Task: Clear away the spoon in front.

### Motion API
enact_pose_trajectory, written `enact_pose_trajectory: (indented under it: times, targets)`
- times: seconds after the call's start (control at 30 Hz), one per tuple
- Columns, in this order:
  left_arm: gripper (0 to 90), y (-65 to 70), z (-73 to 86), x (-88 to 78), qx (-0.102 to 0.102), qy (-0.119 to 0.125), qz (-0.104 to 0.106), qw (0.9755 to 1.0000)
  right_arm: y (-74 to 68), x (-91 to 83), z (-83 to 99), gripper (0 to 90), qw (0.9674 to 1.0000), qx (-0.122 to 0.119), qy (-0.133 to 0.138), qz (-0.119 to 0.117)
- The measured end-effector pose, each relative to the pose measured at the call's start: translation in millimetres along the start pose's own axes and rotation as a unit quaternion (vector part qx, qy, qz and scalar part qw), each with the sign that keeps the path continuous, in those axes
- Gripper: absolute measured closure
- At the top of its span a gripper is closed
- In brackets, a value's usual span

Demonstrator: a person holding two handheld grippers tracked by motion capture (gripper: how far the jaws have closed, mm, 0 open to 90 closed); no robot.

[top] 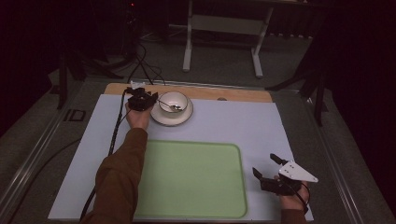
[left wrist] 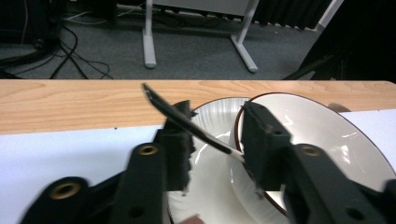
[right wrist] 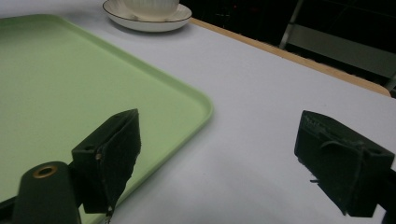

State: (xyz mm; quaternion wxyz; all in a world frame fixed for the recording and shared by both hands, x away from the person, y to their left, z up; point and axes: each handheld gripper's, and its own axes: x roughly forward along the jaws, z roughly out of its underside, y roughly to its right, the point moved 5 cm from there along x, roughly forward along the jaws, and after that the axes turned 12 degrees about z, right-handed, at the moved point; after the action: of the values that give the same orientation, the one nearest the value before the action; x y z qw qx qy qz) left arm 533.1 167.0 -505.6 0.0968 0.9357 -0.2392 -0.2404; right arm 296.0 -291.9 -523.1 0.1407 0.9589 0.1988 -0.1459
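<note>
White ceramic bowl point(top: 173, 101) on a white saucer point(top: 171, 117), at the desk's point(top: 243, 126) far edge. Metal spoon point(left wrist: 187, 122): handle leaning out over the bowl's rim. Left tool point(left wrist: 212, 140): beside the bowl, jaws partly closed around the spoon handle; contact unclear. Right tool point(right wrist: 215, 149): wide open, empty, beside the pale green plastic tray point(top: 196, 182), well apart from the bowl.
</note>
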Motion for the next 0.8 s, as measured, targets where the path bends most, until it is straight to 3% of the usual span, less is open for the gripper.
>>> enact_pose_trajectory:
  times: [0.27,0.33,0.43,0.57,0.8]
  targets:
    - [79.1,15.7,-2.4,-11.1,0.015,0.003,0.035,0.9993,-1.5,2.2,0.8,14.2,1.0,-0.007,-0.006,-0.002]
    - [83.3,26.0,-4.0,-17.7,0.025,0.003,0.056,0.9981,-3.3,2.6,0.5,14.2,0.9999,-0.01,-0.007,-0.004]
    - [87.0,34.4,-5.6,-23.1,0.035,0.005,0.071,0.9968,-3.7,2.6,0.3,14.2,0.9999,-0.012,-0.007,-0.005]
    - [88.4,41.6,-7.8,-28.6,0.049,0.003,0.071,0.9963,-4.4,2.4,-0.1,14.2,0.9999,-0.013,-0.006,-0.007]
    - [88.4,45.8,-8.6,-34.7,0.056,0.009,0.071,0.9959,-5.2,2.1,-0.7,14.2,0.9998,-0.015,-0.005,-0.009]
